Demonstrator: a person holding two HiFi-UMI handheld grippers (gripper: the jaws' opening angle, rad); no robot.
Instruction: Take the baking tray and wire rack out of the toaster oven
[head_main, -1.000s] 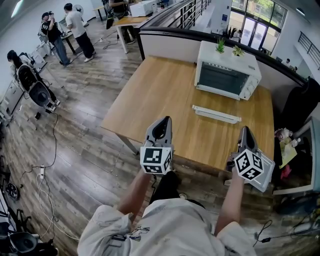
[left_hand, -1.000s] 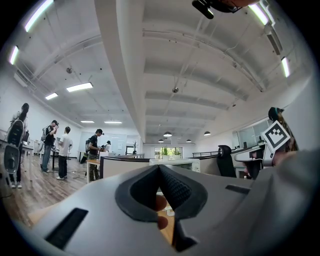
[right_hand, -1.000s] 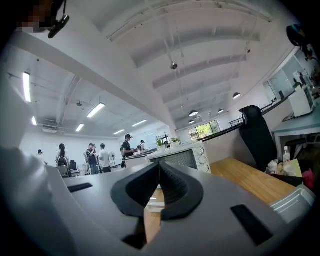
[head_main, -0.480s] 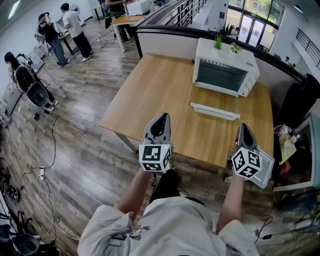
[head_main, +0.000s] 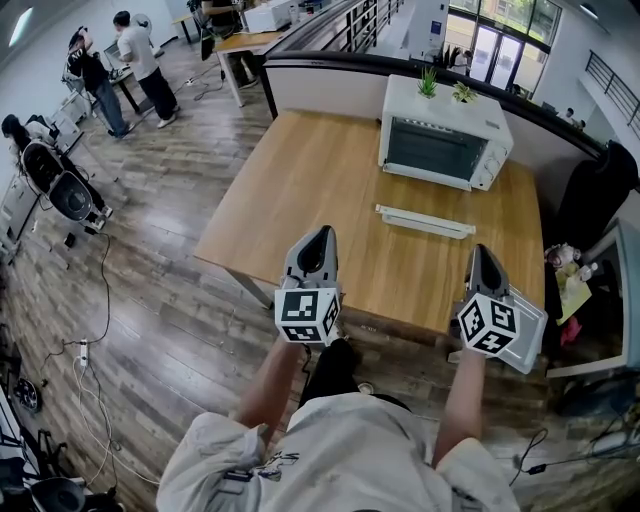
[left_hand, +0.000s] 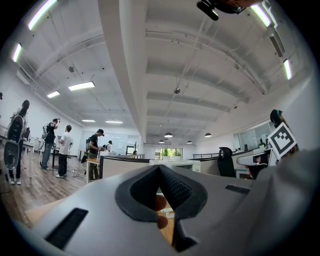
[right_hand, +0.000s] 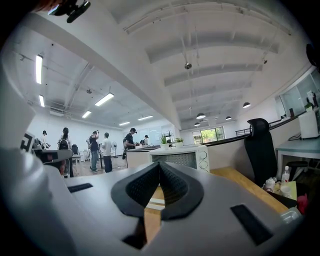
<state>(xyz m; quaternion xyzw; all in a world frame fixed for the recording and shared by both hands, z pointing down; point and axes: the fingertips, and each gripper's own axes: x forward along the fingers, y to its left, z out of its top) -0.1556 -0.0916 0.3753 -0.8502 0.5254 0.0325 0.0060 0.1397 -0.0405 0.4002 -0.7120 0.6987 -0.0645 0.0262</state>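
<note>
At the bottom centre of the head view, the person's forearms reach up the frame, one gripper in each hand. The left gripper (head_main: 319, 234) sits just left of centre and the right gripper (head_main: 485, 252) at lower right, both over the near edge of the wooden table (head_main: 300, 190). In the left gripper view the two dark pads of the left gripper (left_hand: 159, 168) are pressed together at their tips with nothing caught between them. The right gripper view shows the same for the right gripper (right_hand: 160, 164): tips meeting and empty. Further up the table, right of centre, a long, narrow white object (head_main: 425, 221) lies flat on the wood, well apart from both grippers. Beyond it, at the far end of the table in the upper right, stands the white toaster oven (head_main: 440, 145) with its door shut. The baking tray and wire rack cannot be made out behind its dark glass. Two small potted plants (head_main: 427, 83) stand on the oven's top. At the far upper left, people (head_main: 135, 55) stand by desks.
</note>
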